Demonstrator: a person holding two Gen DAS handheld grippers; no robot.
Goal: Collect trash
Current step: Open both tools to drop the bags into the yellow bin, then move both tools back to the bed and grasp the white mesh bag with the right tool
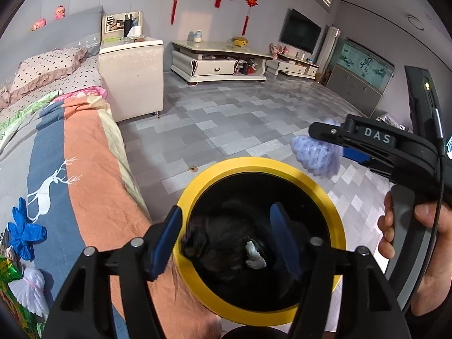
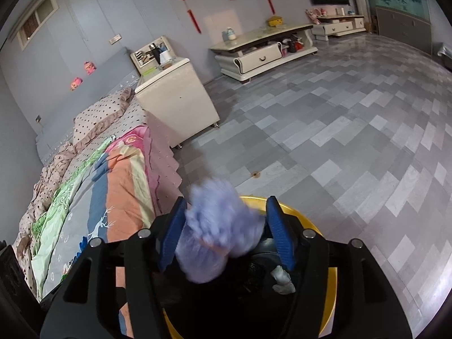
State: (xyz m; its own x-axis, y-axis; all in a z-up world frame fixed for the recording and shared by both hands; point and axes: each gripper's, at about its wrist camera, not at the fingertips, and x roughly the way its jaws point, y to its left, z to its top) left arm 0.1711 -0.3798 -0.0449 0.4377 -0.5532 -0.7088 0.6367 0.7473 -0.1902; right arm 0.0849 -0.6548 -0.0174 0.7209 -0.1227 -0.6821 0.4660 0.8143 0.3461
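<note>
A yellow-rimmed bin [image 1: 319, 180] with a black liner stands on the floor beside the bed; a white crumpled scrap [image 1: 255, 257] lies inside it. My left gripper [image 1: 226, 240] is shut on the bin's near left rim, with one finger outside it and one inside. My right gripper [image 2: 223, 231] hangs over the bin [image 2: 330, 288] with its fingers spread wide, and a blurred lilac foam wad [image 2: 217, 231] sits loose between them. The wad also shows in the left wrist view [image 1: 316, 155] at the right gripper's tip [image 1: 313, 130]. A blue glove [image 1: 24, 231] and a white foam net [image 1: 31, 288] lie on the bed.
The bed [image 1: 84, 169] with a striped quilt runs along the left. A cream nightstand [image 1: 132, 76] stands beyond it, a low TV cabinet [image 1: 217, 62] at the far wall. Grey tiled floor [image 1: 240, 118] stretches to the right. A green wrapper [image 1: 11, 291] lies at the bed's near corner.
</note>
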